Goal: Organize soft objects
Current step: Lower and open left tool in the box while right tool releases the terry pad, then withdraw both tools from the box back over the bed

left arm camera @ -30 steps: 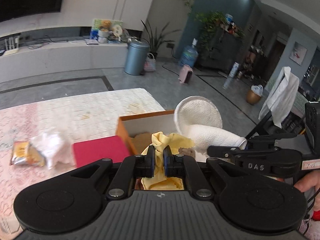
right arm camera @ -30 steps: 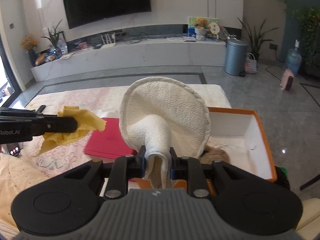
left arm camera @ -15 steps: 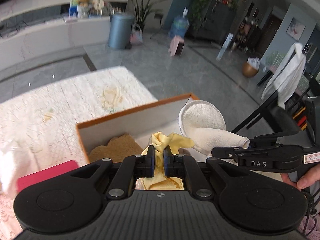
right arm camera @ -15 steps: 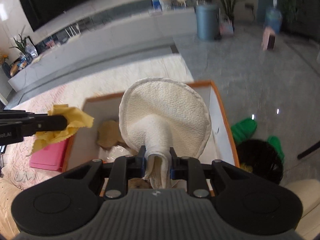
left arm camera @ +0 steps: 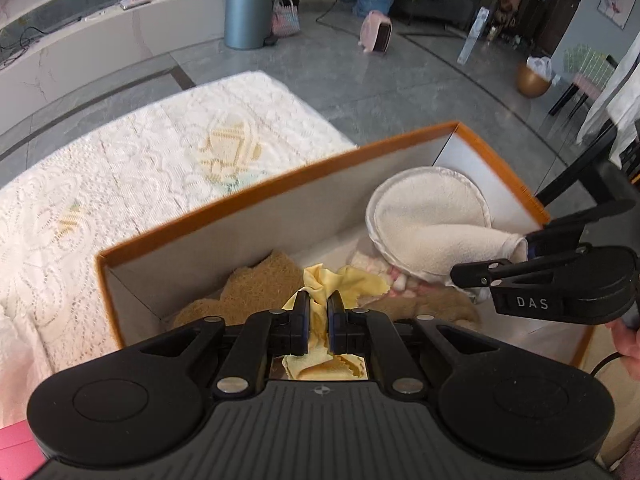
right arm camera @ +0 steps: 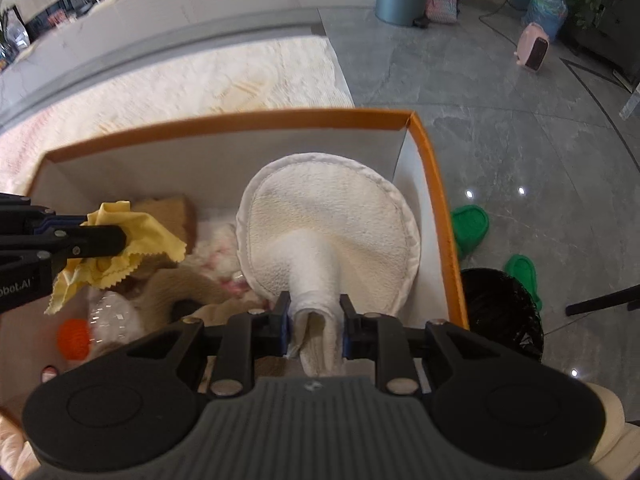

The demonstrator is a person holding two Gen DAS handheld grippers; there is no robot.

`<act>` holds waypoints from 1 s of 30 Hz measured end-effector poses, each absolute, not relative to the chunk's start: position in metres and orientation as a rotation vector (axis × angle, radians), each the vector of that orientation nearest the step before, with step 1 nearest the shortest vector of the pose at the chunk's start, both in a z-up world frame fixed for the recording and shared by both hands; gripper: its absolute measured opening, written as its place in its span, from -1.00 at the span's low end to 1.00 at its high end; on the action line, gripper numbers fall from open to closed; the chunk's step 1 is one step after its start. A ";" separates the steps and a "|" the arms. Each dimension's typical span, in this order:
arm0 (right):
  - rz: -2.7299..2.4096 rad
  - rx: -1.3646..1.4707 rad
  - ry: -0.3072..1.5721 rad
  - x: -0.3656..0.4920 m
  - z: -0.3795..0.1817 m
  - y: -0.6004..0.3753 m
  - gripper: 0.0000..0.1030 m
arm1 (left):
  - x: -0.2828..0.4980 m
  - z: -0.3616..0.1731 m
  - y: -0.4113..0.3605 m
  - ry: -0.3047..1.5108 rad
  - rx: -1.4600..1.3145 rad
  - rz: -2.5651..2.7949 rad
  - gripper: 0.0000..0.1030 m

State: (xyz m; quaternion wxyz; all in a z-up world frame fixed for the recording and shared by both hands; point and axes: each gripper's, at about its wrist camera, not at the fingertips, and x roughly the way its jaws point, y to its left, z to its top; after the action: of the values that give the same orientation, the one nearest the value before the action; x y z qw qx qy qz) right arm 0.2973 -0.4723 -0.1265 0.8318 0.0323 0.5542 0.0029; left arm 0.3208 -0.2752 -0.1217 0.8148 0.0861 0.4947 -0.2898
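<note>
An orange-rimmed cardboard box (left arm camera: pixel 280 184) (right arm camera: pixel 240 116) stands on the lace-covered table. My left gripper (left arm camera: pixel 319 308) (right arm camera: pixel 120 236) is shut on a yellow cloth (left arm camera: pixel 352 284) (right arm camera: pixel 140 236) and hangs low over the box's left half. My right gripper (right arm camera: pixel 315 312) (left arm camera: pixel 520 248) holds a round white terry pad (right arm camera: pixel 328 216) (left arm camera: pixel 428 216) by a bunched fold over the right half. Its jaws are opening, with the fold still pinched between them. Brown cloths (left arm camera: pixel 256 284) and a pink-white fluffy piece (left arm camera: pixel 376 264) lie in the box.
An orange ball (right arm camera: pixel 74 338) sits at the box's near left. A black bin (right arm camera: pixel 500 312) and green slippers (right arm camera: pixel 472 226) are on the floor right of the box. Lace tablecloth (left arm camera: pixel 160 160) stretches beyond the far wall. A red flat item (left arm camera: pixel 16 448) shows at bottom left.
Both grippers have moved forward and down over the box, tilting more steeply, each still carrying its cloth. The pad and the yellow cloth now hang inside the box walls.
</note>
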 end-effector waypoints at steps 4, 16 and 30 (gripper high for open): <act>-0.012 0.021 1.204 0.304 -0.141 -0.467 -0.29 | 0.317 -0.130 -0.284 1.063 0.228 -0.619 -0.81; -0.023 -0.028 1.169 0.291 -0.119 -0.459 0.40 | 0.312 -0.125 -0.275 1.072 0.240 -0.602 0.12; -0.023 0.008 1.062 0.229 -0.047 -0.413 0.47 | 0.244 -0.045 -0.214 0.911 0.121 -0.615 0.26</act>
State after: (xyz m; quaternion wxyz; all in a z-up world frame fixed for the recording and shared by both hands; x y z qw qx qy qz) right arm 0.2290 -0.4128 -0.0466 0.8623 0.0038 0.5062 -0.0108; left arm 0.2441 -0.2140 -0.0454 0.8510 0.0576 0.4328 -0.2919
